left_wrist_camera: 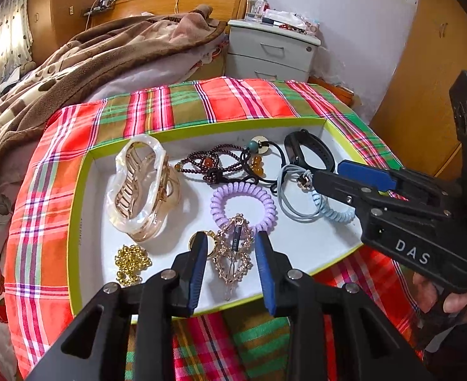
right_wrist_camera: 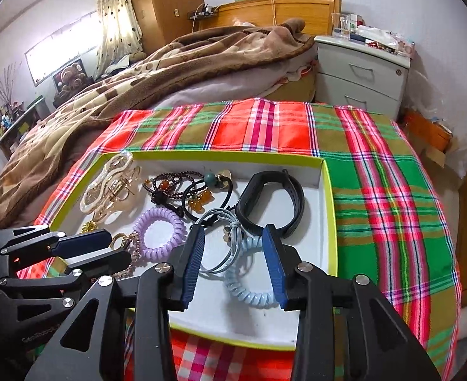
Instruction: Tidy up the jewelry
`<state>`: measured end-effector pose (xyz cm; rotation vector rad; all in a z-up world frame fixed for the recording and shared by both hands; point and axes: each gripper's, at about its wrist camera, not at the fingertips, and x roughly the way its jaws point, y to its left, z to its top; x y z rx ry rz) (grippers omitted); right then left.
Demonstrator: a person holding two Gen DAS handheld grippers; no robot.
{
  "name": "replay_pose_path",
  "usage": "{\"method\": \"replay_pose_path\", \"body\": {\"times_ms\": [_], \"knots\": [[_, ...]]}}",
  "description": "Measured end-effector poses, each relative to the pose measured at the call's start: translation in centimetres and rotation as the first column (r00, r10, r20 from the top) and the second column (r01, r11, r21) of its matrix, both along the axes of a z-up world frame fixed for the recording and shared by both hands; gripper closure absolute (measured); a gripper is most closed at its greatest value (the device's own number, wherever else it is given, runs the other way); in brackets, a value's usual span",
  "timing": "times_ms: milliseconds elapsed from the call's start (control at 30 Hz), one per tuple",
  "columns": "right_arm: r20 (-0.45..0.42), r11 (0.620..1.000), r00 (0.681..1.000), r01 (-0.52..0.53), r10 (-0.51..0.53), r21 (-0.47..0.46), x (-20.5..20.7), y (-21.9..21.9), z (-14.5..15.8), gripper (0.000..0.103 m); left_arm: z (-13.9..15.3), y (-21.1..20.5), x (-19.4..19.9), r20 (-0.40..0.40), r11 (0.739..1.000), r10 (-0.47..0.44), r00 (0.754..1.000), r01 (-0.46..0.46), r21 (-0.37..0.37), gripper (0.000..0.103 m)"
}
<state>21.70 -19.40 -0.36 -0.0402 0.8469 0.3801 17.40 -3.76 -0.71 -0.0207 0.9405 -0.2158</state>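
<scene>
Both open: left gripper (left_wrist_camera: 231, 250) straddles rhinestone hair clip (left_wrist_camera: 235, 250); right gripper (right_wrist_camera: 233, 254) straddles blue coil tie (right_wrist_camera: 249, 281).

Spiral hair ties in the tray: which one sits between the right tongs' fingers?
The pale blue spiral tie, at the tray's right end beside the grey elastic loops. The lilac spiral tie lies further left, outside the open right tongs.
</scene>
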Motion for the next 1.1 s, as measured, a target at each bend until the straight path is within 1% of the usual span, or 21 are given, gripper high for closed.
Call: {"method": "replay_pose_path", "body": {"times_ms": [167,233,267,333,433,533,567,633,767,933,1100], "knots": [[0.036,0.999,0.999,0.040,-0.040,-0.007,-1.5,-0.4,0.8,0.064,0.9,-0.1,-1.4,0.043,0.999,0.038,0.998,-0.040,0.034,0.069],[0.057,0.998,0.996,0.062,-0.062,-0.001,-2.7,-0.6,1.3,0.064,1.4,0.3,-2.2,0.059,0.998,0.063,0.996,-0.064,0.026,0.065],[0.063,0.998,0.996,0.069,-0.069,0.002,-3.1,-0.6,1.5,0.064,1.6,0.4,-2.6,0.070,0.996,0.080,0.994,-0.083,0.036,0.063],[0.086,0.996,0.993,0.085,-0.084,-0.001,-4.3,-0.6,2.0,0.063,2.0,0.5,-3.5,0.105,0.988,0.120,0.987,-0.129,0.082,0.061],[0.117,0.995,0.989,0.095,-0.093,-0.010,-6.1,-0.3,2.4,0.063,2.3,1.1,-4.7,0.116,0.984,0.156,0.981,-0.164,0.063,0.061],[0.129,0.994,0.986,0.105,-0.101,-0.020,-7.6,0.0,2.4,0.062,2.6,1.2,-5.9,0.150,0.970,0.198,0.969,-0.216,0.112,0.061],[0.131,0.994,0.986,0.105,-0.102,-0.021,-7.9,0.1,2.5,0.062,2.6,1.2,-6.2,0.152,0.969,0.203,0.967,-0.221,0.112,0.061],[0.132,0.994,0.986,0.108,-0.106,-0.014,-8.7,0.3,2.4,0.062,2.8,1.5,-7.0,0.154,0.968,0.219,0.963,-0.235,0.091,0.061],[0.147,0.992,0.982,0.124,-0.121,-0.014,-10.0,0.4,2.5,0.062,3.1,1.4,-8.2,0.183,0.961,0.235,0.955,-0.257,0.105,0.061],[0.156,0.990,0.978,0.139,-0.138,0.003,-11.0,0.2,2.6,0.062,3.2,1.4,-9.2,0.188,0.958,0.245,0.951,-0.267,0.103,0.061],[0.157,0.990,0.978,0.141,-0.141,0.008,-11.5,0.3,2.5,0.062,3.1,1.1,-9.8,0.185,0.961,0.235,0.954,-0.256,0.103,0.061]]}}
